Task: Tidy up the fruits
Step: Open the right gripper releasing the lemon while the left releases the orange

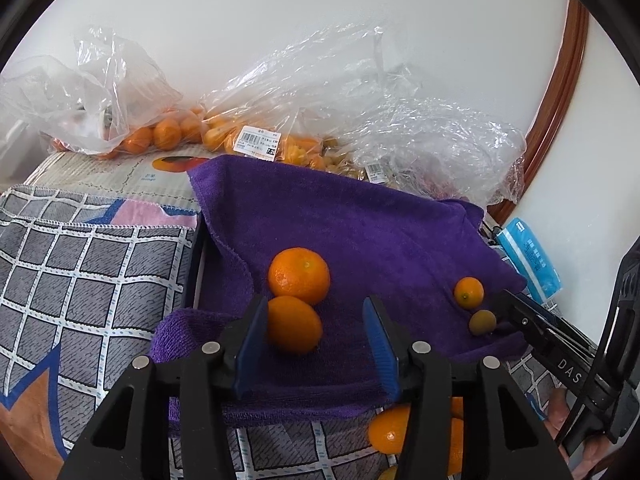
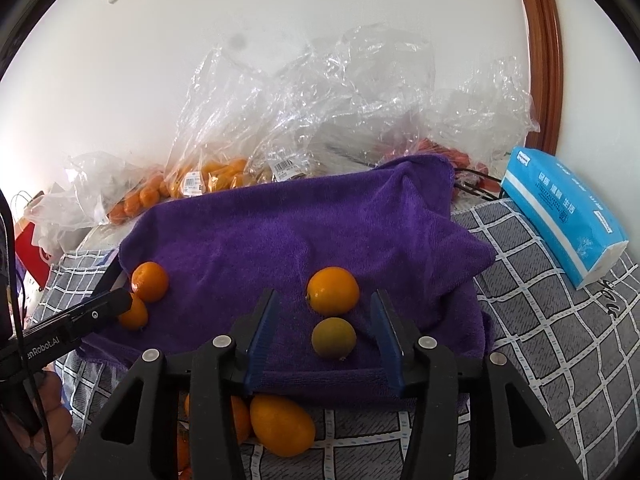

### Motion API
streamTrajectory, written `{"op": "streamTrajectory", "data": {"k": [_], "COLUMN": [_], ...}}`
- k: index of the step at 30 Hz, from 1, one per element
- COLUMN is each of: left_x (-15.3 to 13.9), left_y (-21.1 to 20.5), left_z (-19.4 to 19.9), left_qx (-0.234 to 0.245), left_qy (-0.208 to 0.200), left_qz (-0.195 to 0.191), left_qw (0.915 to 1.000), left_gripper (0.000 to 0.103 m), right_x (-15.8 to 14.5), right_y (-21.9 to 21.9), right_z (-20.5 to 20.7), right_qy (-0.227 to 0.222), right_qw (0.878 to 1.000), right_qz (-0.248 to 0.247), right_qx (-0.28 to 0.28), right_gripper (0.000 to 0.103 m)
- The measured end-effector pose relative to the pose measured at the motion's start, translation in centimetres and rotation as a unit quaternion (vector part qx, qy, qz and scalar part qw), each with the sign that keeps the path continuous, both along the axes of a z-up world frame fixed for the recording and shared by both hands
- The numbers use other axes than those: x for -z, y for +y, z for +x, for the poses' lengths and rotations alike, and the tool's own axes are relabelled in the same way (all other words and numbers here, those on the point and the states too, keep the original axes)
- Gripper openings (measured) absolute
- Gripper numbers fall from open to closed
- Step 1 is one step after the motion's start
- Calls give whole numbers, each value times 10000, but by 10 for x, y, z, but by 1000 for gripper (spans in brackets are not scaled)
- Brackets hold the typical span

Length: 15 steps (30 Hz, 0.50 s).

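A purple towel (image 1: 360,232) lies over the checked cloth. In the left wrist view, my left gripper (image 1: 316,303) stands open over it. An oval orange fruit (image 1: 294,330) lies between its fingers, close against the left pad and well clear of the right one. A round tangerine (image 1: 299,276) sits just beyond. In the right wrist view, my right gripper (image 2: 325,294) is open around a greenish-brown fruit (image 2: 334,338), with neither pad touching it. A small orange fruit (image 2: 333,290) rests at the fingertips. The tip of the left gripper (image 2: 116,304) shows beside the two orange fruits at the left.
Clear plastic bags (image 1: 280,120) holding several oranges and other fruit line the wall behind the towel. A blue tissue pack (image 2: 560,212) lies at the right on the checked cloth (image 2: 540,320). Loose orange fruits (image 2: 282,424) lie in front of the towel, below the grippers.
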<state>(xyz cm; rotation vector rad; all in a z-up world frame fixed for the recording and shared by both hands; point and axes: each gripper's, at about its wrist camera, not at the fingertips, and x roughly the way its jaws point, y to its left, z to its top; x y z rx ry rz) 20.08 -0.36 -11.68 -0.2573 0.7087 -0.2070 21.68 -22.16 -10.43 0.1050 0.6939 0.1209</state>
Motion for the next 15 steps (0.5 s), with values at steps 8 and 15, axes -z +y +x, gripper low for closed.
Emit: {"op": "streamTrajectory", "data": {"k": [8, 15], "left_x": [-3, -6], "left_y": [-3, 0], "left_z": [-3, -6], "left_qx": [-59, -131], "left_qy": [-101, -179], "left_qz": [124, 46], "left_qw": [9999, 9997], "left_gripper": [49, 50], "right_x": [-4, -13], "right_y": [2, 6], "right_z": [-5, -12], "right_qy": [-165, -329], "right_qw": [9999, 9990], "right_qz": [-13, -293], "right_qx": [32, 125], "right_gripper": [50, 50]}}
